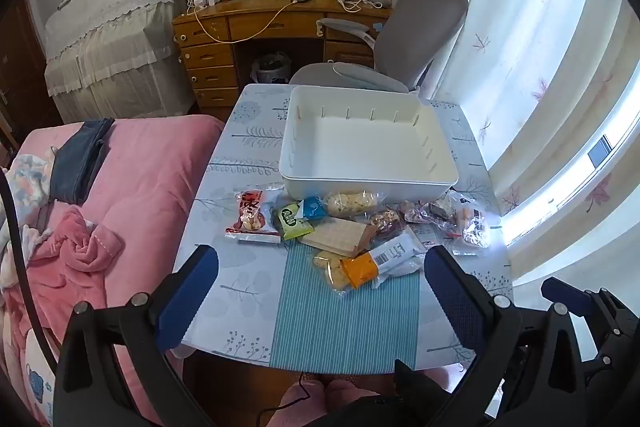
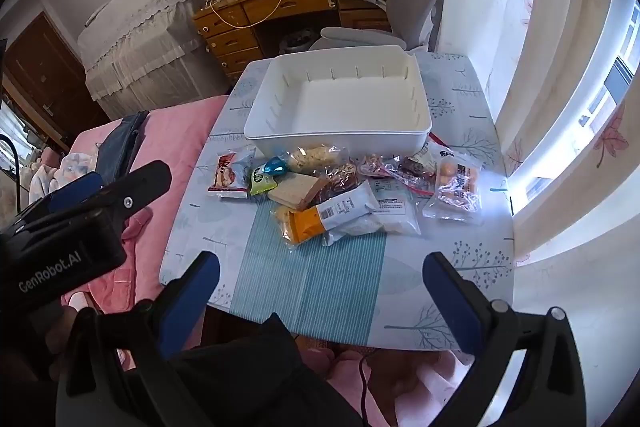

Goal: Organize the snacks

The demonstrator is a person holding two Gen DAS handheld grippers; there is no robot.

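A white bin stands empty at the back of a small table. Several snack packets lie in a row before it: a red packet, a green packet, a tan box, an orange-and-white packet and clear bags at the right. My left gripper is open and empty above the table's near edge. My right gripper is open and empty, also short of the snacks.
A pink bed adjoins the table's left side. A grey chair and a wooden desk stand behind. Curtains and a window run along the right. The left gripper's body shows at the left of the right wrist view.
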